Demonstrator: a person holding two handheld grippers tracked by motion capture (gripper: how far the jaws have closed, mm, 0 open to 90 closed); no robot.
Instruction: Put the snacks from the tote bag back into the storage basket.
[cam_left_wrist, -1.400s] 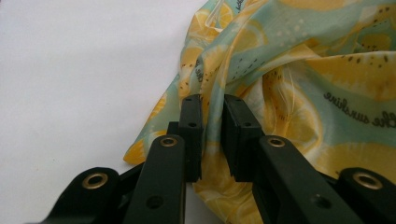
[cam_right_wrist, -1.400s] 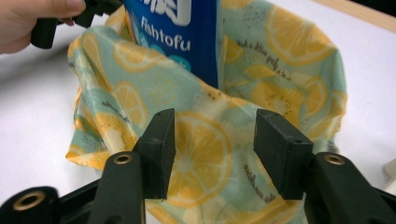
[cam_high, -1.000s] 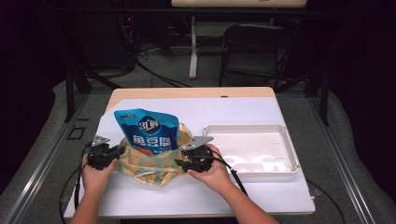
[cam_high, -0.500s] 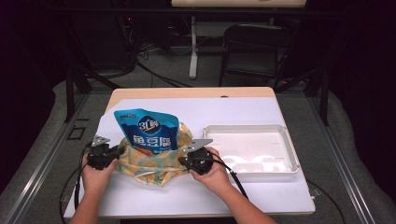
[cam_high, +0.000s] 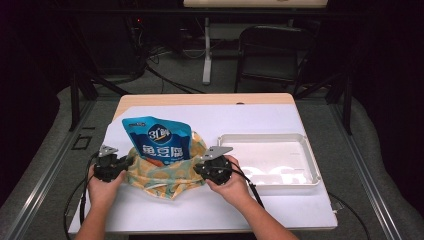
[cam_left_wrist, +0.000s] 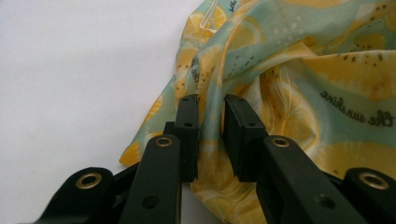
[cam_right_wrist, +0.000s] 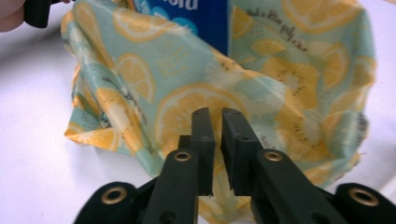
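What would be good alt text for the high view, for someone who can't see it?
A person's two hands each hold a tool, the left tool and right tool, at opposite sides of a lemon-print cloth bag holding an upright blue pouch. An empty white tray lies to the right on the white table.

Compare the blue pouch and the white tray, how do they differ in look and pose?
The blue pouch is glossy, printed and stands upright; the white tray is plain and lies flat. The pouch sits inside a lemon-print cloth bag that wraps its base; the tray lies bare and holds nothing. The pouch is left of the tray. Both rest on the white table.
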